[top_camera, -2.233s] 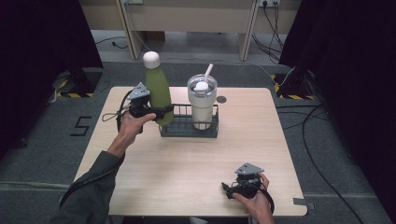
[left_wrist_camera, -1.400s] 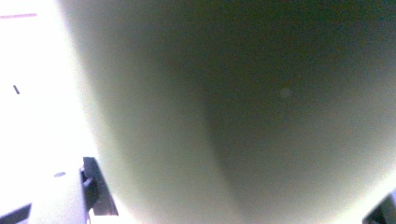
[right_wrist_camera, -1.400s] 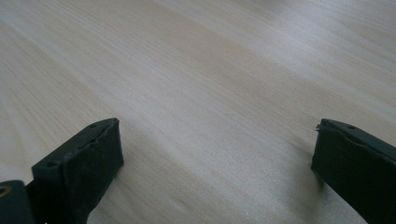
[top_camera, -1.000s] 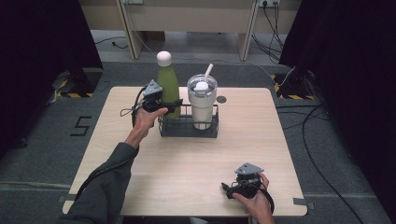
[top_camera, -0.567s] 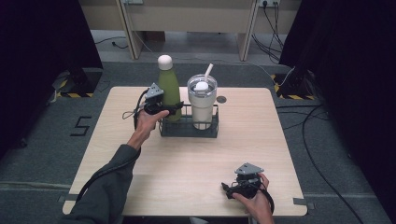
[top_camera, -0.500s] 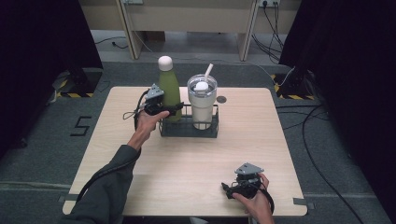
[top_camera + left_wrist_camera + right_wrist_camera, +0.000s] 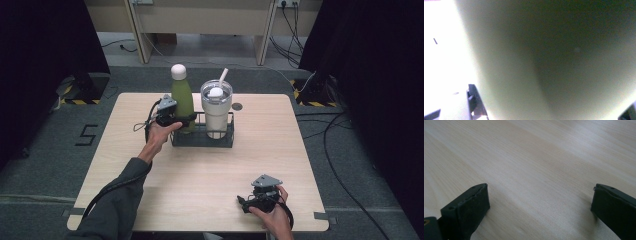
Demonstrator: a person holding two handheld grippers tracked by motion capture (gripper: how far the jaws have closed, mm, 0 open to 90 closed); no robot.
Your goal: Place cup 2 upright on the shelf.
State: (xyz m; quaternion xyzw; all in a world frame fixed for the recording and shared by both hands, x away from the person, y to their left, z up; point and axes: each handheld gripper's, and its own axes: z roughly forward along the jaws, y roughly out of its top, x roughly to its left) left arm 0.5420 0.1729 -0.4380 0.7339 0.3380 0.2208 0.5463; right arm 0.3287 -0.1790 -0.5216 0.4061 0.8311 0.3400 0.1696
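Jaws of the left gripper were clamped on the green bottle, which stood upright in the left end of the black wire rack, just beside the lidded tumbler. The right gripper, well apart from the rack near the table edge, rested with its jaws spread wide and empty.

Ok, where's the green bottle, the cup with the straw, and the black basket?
green bottle [image 7: 182, 100], high view, middle of its body.
cup with the straw [image 7: 216, 114], high view, its white side.
black basket [image 7: 202, 142], high view, its front wall.
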